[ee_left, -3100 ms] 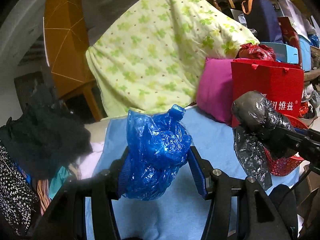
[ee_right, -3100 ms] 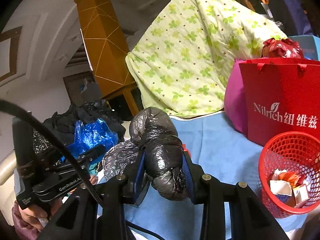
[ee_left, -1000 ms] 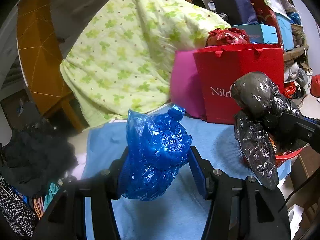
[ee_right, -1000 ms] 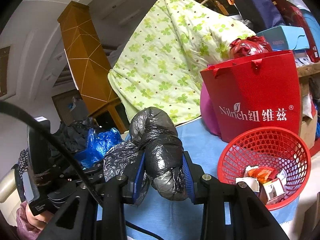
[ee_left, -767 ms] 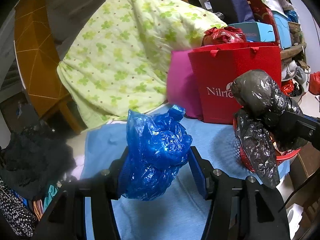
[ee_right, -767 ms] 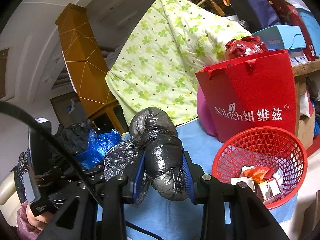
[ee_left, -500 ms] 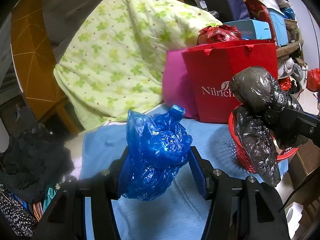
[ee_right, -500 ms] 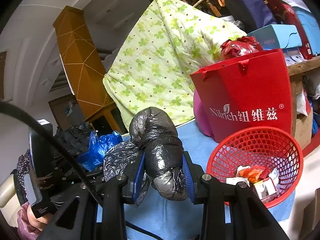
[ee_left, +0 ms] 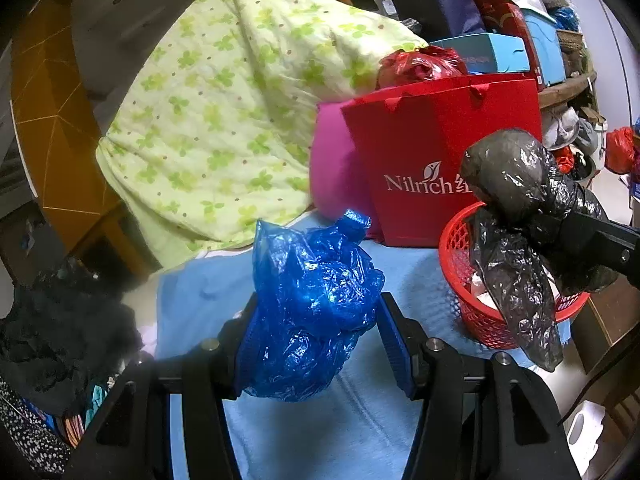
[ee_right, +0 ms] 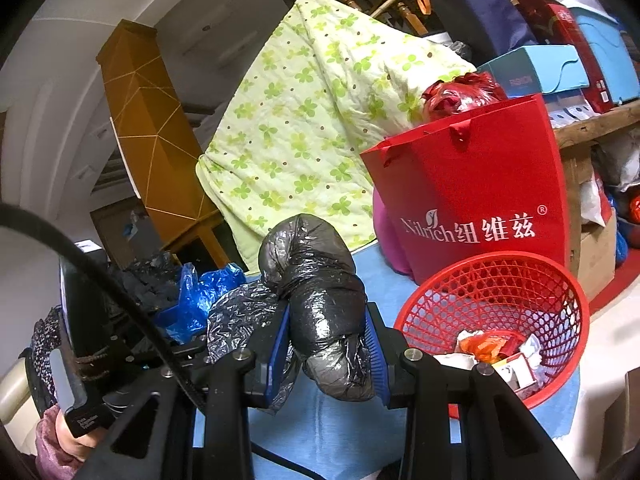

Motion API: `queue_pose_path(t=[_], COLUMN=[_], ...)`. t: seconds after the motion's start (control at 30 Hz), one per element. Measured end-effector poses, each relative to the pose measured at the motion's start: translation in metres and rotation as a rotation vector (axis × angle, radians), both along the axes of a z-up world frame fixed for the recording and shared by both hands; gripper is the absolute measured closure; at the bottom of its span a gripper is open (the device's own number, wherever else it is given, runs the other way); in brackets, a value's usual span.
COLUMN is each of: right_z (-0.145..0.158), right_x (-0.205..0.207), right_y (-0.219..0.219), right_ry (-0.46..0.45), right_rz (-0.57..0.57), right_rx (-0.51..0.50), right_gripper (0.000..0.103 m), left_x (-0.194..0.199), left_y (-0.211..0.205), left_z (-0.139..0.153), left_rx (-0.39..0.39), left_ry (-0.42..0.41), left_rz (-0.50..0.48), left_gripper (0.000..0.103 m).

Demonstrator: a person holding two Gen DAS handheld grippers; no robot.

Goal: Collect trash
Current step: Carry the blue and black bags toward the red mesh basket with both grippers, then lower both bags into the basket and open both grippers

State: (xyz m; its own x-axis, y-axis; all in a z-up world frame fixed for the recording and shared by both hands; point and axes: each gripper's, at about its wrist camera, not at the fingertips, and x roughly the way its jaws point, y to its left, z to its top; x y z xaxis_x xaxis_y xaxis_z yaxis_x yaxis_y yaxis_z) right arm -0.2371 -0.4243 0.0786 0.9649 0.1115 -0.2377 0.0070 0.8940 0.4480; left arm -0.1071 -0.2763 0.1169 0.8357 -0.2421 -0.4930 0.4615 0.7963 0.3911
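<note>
The left hand-held gripper (ee_left: 318, 344) pinches a crumpled blue plastic bag (ee_left: 312, 304) between its blue pads, the bag bulging above and below them. The right hand-held gripper (ee_right: 326, 348) pinches a knotted black plastic bag (ee_right: 320, 296), whose loose tail hangs to the left of the pads. Both bags are held in the air above a light blue cloth (ee_left: 288, 436) that covers the tabletop.

A red mesh basket (ee_right: 500, 280) stands on the cloth at its right end, close to the edge, its mouth open upward. It holds crumpled white paper, an orange wrapper (ee_right: 480, 344) and a small carton (ee_right: 516, 368) (the print on it is too small to read), heaped low in the bottom with the upper walls bare. In the left wrist view the black bag hangs in front of the basket's rim. Just behind the basket stands a red paper shopping bag (ee_right: 480, 184) marked "Nilrich"; a red plastic bundle (ee_right: 464, 96) shows above its top edge. A pink cushion (ee_left: 336, 168) leans beside the shopping bag, and a green flowered quilt (ee_left: 224, 112) slopes up behind both.

Bare cloth lies between the quilt's lower edge and the two grippers, and in front of the basket. Dark clothing (ee_left: 60, 328) is piled at the left edge of the cloth. To the right of the basket the tabletop ends, and pale floor shows beyond.
</note>
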Motion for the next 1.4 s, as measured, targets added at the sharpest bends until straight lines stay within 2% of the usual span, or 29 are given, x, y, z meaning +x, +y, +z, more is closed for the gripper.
queue_pose_path(t=[1.4], right_z=[-0.006], right_x=[-0.037], right_y=[-0.061], right_ry=[-0.036], right_rz=[-0.133], right_rx=[0.070], right_gripper=[0.065], left_x=[-0.024], left_y=[-0.072], left_z=[-0.004], left_rx=[0.078], left_ry=[-0.024], left_rz=[-0.140], left_gripper=[0.046])
